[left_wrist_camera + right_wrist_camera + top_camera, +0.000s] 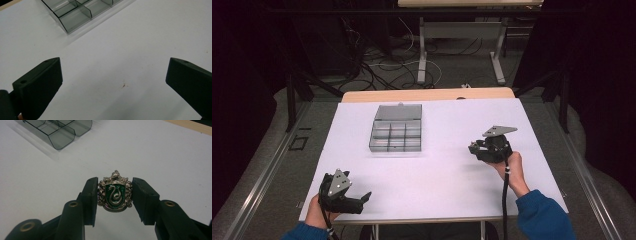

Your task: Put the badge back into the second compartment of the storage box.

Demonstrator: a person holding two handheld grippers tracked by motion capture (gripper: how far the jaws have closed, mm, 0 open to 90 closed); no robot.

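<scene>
Between the right gripper [114, 192] pads sits a snake-crest badge [115, 192].

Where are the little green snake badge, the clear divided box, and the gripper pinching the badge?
badge [115, 193]: right gripper view, green shield.
divided box [396, 136]: high view, middle compartment wall.
right gripper [115, 200]: right gripper view, between its fingertips.

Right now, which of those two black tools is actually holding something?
The right tool, in the person's right hand: its jaws are shut on a green crest badge bearing a silver snake. The left tool stands open over bare white table.
</scene>
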